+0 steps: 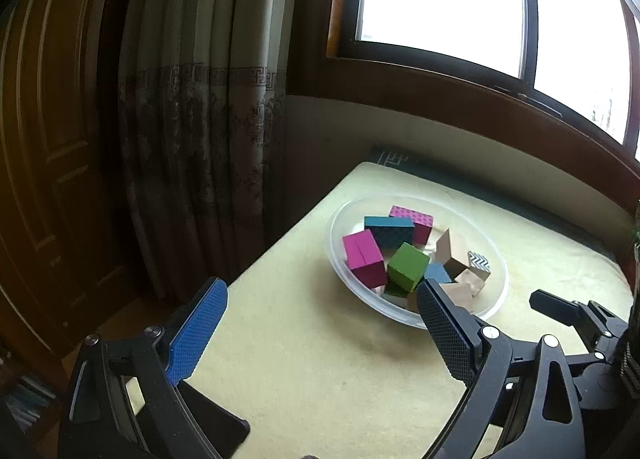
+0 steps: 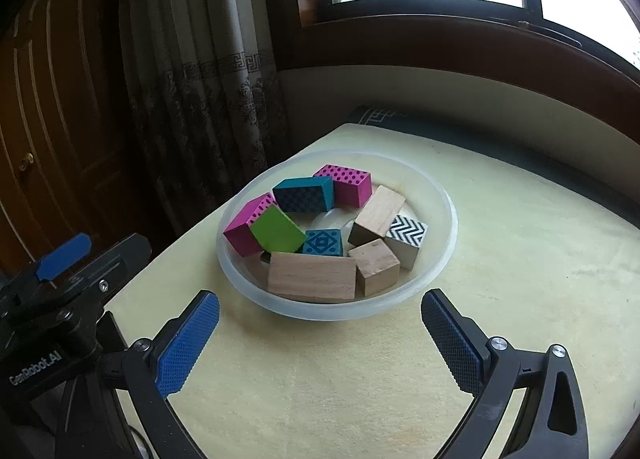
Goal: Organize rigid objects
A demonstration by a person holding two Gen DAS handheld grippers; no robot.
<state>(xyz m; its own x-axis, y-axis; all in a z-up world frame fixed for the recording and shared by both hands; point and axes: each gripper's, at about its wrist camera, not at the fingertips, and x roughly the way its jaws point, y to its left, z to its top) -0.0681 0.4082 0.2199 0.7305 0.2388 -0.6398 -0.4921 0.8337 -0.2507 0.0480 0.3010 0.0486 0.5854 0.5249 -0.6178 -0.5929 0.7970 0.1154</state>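
While both my tongs hang spread apart, nothing blocks the clear plastic bowl (image 2: 448, 215).
Ten wooden blocks (image 2: 312, 277) inside; patterned curtain (image 2: 208, 71) behind.

Left gripper (image 1: 322, 325) fingers spread wide, right gripper (image 2: 320, 333) likewise

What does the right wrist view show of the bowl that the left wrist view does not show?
Only the right wrist view shows the long plain wooden block whole and the teal block's diamond pattern. Only the left wrist view shows the right claw beside the bowl. Both show the clear bowl, the green block, the zigzag block, and open jaws with nothing held.
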